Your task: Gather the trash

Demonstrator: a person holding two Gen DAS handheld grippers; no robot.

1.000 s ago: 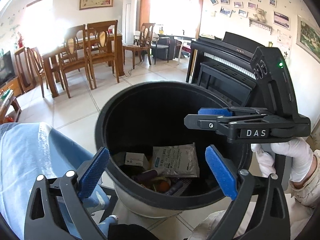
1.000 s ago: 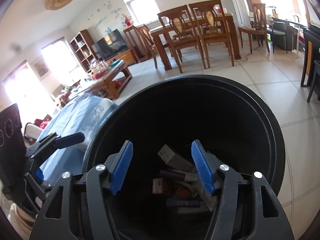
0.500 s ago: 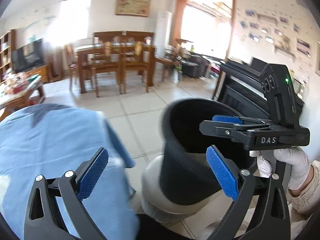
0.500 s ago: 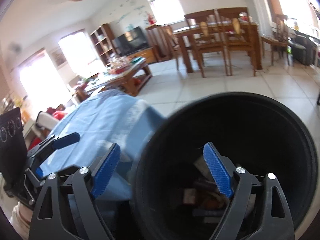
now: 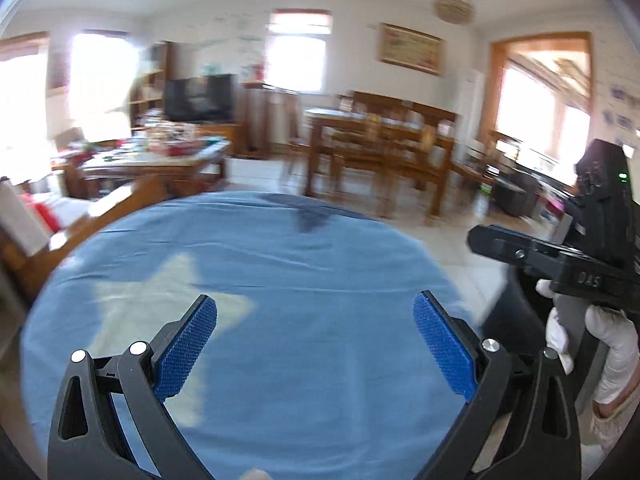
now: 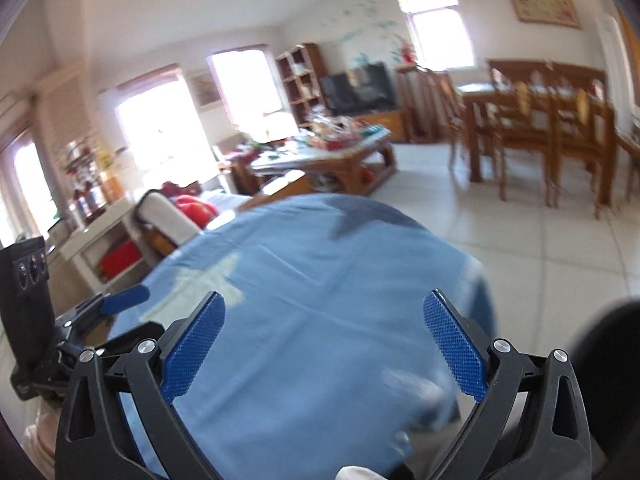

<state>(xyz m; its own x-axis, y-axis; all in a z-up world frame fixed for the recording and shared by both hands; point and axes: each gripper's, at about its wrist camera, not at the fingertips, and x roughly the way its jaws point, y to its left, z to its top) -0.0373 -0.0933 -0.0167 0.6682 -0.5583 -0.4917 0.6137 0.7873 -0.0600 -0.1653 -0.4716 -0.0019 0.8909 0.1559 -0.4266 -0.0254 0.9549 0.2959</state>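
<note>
Claws are held over a desk covered with a blue cloth point(image 5: 304, 280). The left claw point(image 5: 316, 344) is spread wide and nothing is held in it. A pale star point(image 5: 160, 292) is seen on the cloth. The right claw point(image 6: 324, 348) is spread wide too, with nothing held. The black bin point(image 6: 612, 364) is seen at the right edge, beside the desk. No trash can be seen.
</note>
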